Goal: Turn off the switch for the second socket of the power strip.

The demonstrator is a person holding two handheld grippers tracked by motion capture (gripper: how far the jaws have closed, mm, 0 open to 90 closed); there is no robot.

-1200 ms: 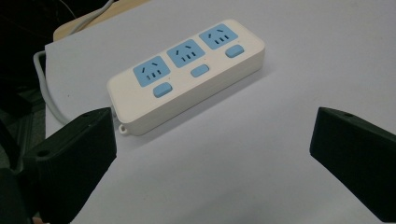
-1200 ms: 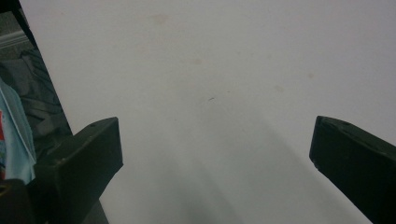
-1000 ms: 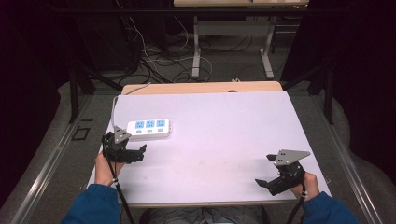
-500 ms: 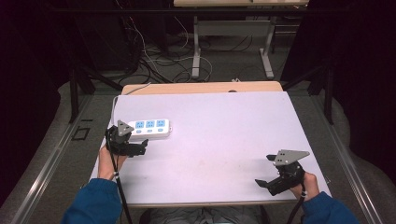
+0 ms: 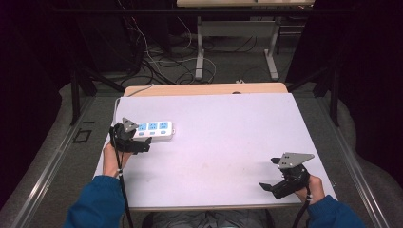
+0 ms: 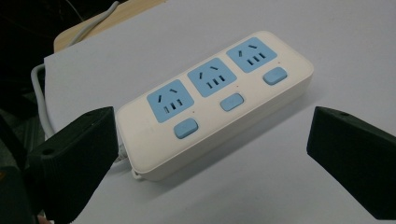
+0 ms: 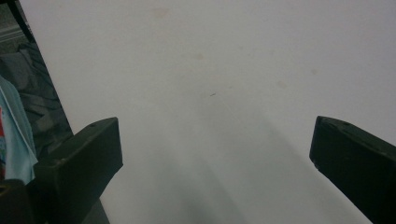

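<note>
A white power strip (image 5: 153, 129) (image 6: 215, 99) with three blue sockets and three blue switches lies flat at the left of the white table (image 5: 228, 137). Its grey cable (image 6: 39, 95) runs off the table's back left corner. My left gripper (image 5: 139, 144) (image 6: 215, 163) is open, low over the table at the strip's near left end, the strip lying just beyond its jaws. My right gripper (image 5: 267, 186) (image 7: 217, 168) is open near the table's front right edge, with bare table surface between its jaws.
A wooden strip (image 5: 204, 89) borders the table's far edge. Beyond it the floor holds tangled cables (image 5: 161, 57) and the metal legs of another table (image 5: 199, 52). Dark curtains stand at both sides. The table's front left edge (image 7: 51, 93) runs close beside the right gripper.
My left gripper has moved forward and slightly right, from the table's left edge up to the power strip's near end. The right gripper has stayed in place.
</note>
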